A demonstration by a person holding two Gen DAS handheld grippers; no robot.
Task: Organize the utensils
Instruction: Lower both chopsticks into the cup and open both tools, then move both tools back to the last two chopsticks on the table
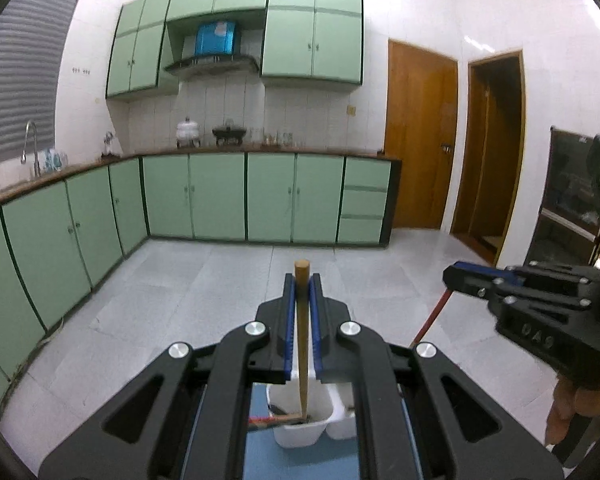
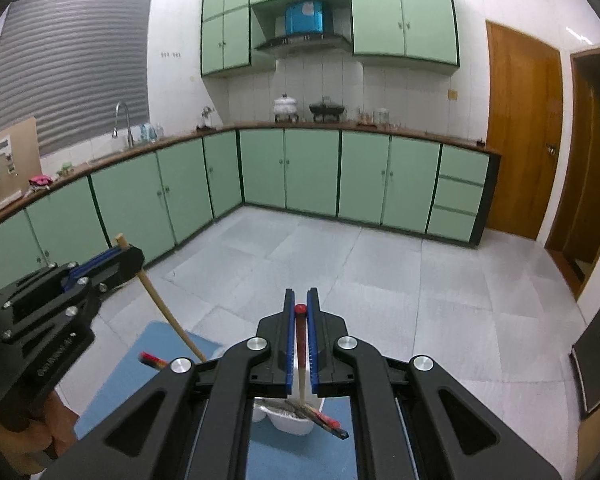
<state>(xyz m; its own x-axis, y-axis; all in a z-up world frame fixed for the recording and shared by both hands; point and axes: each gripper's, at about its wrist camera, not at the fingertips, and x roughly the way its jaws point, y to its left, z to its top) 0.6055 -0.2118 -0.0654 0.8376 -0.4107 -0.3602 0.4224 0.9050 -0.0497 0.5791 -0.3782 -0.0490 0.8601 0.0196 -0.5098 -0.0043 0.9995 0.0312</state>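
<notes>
Both utensils are in hand but not yet stowed — the left tongs (image 1: 302,280) are clenched on a wooden-handled utensil (image 1: 302,320) whose lower end hangs at the white holder (image 1: 300,434) on the blue mat (image 1: 260,456), while the right tongs (image 2: 300,300) grip a red-tipped utensil (image 2: 300,344) above that holder, where a few pieces already lie. Both point forward and tilt downward, side by side over the holder — lowering and releasing looks like what remains.
</notes>
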